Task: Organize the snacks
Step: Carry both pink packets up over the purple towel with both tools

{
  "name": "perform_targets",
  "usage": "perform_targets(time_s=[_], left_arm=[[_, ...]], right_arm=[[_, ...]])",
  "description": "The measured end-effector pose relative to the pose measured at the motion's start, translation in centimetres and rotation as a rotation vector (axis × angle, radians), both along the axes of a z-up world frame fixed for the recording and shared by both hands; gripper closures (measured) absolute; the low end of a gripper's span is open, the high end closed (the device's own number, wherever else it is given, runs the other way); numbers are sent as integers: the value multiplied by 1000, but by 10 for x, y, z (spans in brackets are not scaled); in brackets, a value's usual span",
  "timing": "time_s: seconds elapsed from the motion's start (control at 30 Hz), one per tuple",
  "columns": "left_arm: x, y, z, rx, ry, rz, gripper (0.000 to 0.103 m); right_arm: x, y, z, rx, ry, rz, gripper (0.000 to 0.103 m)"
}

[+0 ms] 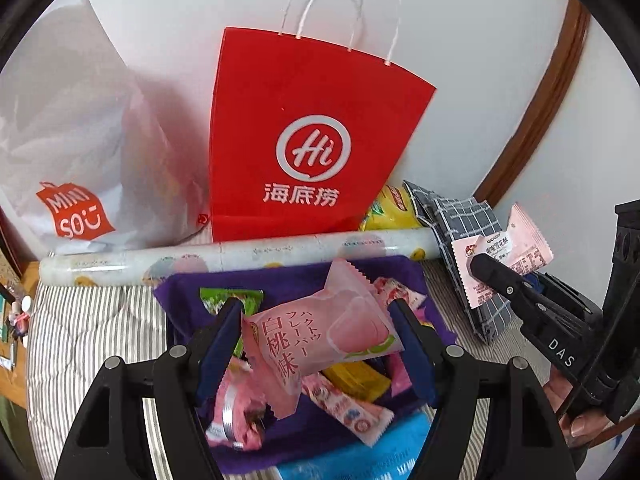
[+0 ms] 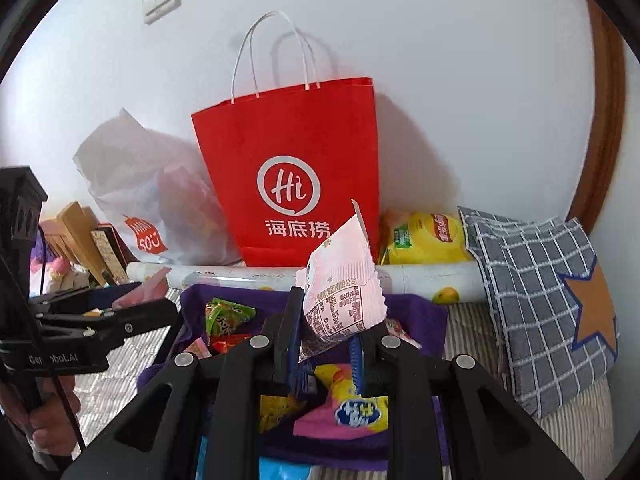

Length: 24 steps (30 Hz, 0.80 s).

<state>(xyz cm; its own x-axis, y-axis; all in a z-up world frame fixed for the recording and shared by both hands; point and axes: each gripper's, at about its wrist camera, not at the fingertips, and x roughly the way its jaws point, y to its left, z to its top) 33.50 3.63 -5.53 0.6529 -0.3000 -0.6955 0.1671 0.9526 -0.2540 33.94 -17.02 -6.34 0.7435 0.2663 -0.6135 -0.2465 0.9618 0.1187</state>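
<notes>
Left gripper: my left gripper (image 1: 316, 320) pinches a pink peach-flavour snack packet (image 1: 320, 336) across its width, one finger (image 1: 222, 332) on each side edge.

Left packet axis: its long axis runs from near me, low in the left wrist view, up and away toward the red paper bag (image 1: 312, 128); the sealed far end points at the bag.

Right gripper: my right gripper (image 2: 326, 344) has its fingers pressed nearly together on the lower edge of a pale pink snack wrapper (image 2: 340, 280), which stands up tilted above them.

Where the snacks lie: both held packets hang over the purple cloth bin (image 1: 288, 280), which sits on the striped bed cover (image 1: 92, 320) and holds more loose snacks.

Beyond the bin: a rolled printed sheet (image 1: 240, 256) lies across its far edge; the red bag stands just behind it, against the wall.

Key relation: I judge the red bag to be the destination, though I cannot see its mouth from here. It lies straight ahead of both grippers, about equally near each.

Risk: the roll lies between bin and bag.
</notes>
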Motion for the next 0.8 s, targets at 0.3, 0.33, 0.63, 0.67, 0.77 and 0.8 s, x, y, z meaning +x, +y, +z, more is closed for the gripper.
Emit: perform_targets(time_s=[0.3, 0.33, 0.63, 0.67, 0.77, 0.8], left_arm=[[35, 12, -14, 32, 23, 11, 31], [38, 15, -19, 25, 32, 10, 31], [64, 26, -53, 33, 107, 24, 31], [66, 27, -55, 32, 112, 27, 31], [70, 27, -59, 35, 123, 26, 31], [71, 27, -60, 35, 126, 27, 31]], right_arm=[[42, 11, -8, -13, 16, 39, 82], [44, 12, -10, -9, 20, 44, 82], [81, 7, -62, 3, 150, 97, 82], [84, 6, -66, 3, 165, 107, 82], [87, 5, -77, -32, 194, 126, 82], [88, 5, -80, -42, 202, 135, 82]])
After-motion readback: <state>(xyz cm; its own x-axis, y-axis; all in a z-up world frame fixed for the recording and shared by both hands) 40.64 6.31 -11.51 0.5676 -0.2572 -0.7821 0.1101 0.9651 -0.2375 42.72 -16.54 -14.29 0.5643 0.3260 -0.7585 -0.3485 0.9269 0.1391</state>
